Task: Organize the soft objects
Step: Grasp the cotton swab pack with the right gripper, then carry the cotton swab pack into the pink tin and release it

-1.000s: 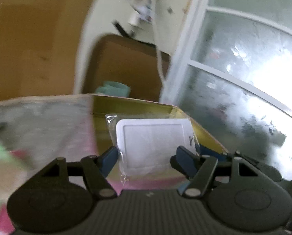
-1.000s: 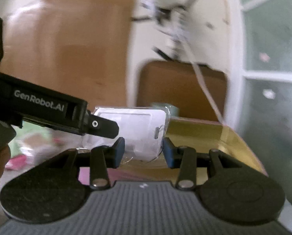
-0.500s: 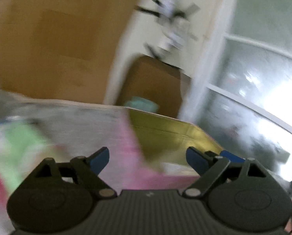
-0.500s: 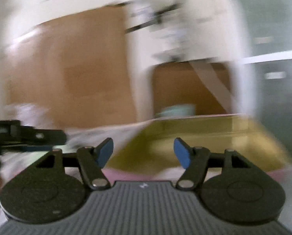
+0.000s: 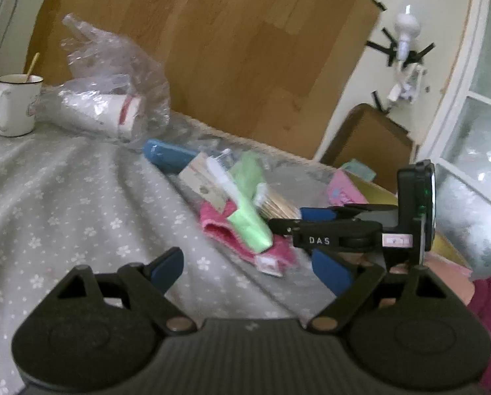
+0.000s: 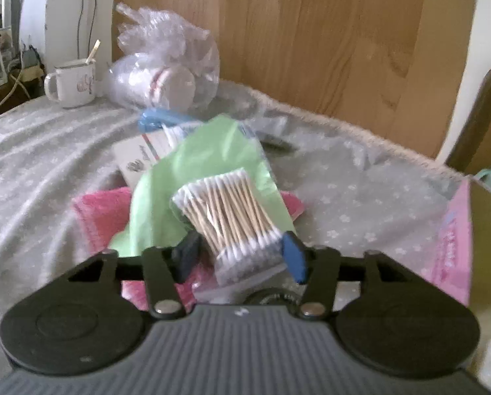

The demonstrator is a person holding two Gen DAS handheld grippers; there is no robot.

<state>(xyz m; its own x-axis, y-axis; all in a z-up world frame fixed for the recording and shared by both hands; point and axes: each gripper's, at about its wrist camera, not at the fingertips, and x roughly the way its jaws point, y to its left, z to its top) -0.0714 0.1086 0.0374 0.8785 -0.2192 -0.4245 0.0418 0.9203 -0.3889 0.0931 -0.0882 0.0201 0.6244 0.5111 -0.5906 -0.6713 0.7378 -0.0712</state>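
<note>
1. Two hand-held grippers are in our hands, and both point at a small pile of soft things on a desk [image 5: 64, 197] covered with a grey cloth with small white flowers.
2. Our left hand-held gripper [image 5: 248, 271] has its jaws spread wide, with only the cloth between them; the pile lies ahead of it and a little to its right.
3. Our right hand-held gripper [image 6: 242, 255] has its jaws closing, and the near end of a packet of cotton swabs [image 6: 229, 214] is between them; we cannot tell if the pads already press it.
4. Under this packet lies a green packet [image 6: 206, 161], and under that a pink towel [image 6: 97, 217], which reaches to the left of the right hand-held gripper.
5. Farther ahead of the right hand-held gripper we see a white box [image 6: 137, 161] and a blue object [image 6: 153, 118], both partly hidden.
6. Far ahead and to its left stand a white mug [image 6: 72, 85] with a stick in it and a clear plastic bag [image 6: 166, 62] holding paper cups.
7. On the right of the right hand-held gripper there is a pink packet [image 6: 452, 240] beside a yellow box [image 6: 489, 230].
8. In the left wrist view the right hand-held gripper [image 5: 311, 233] appears just ahead on the right, close to the pile.
</note>
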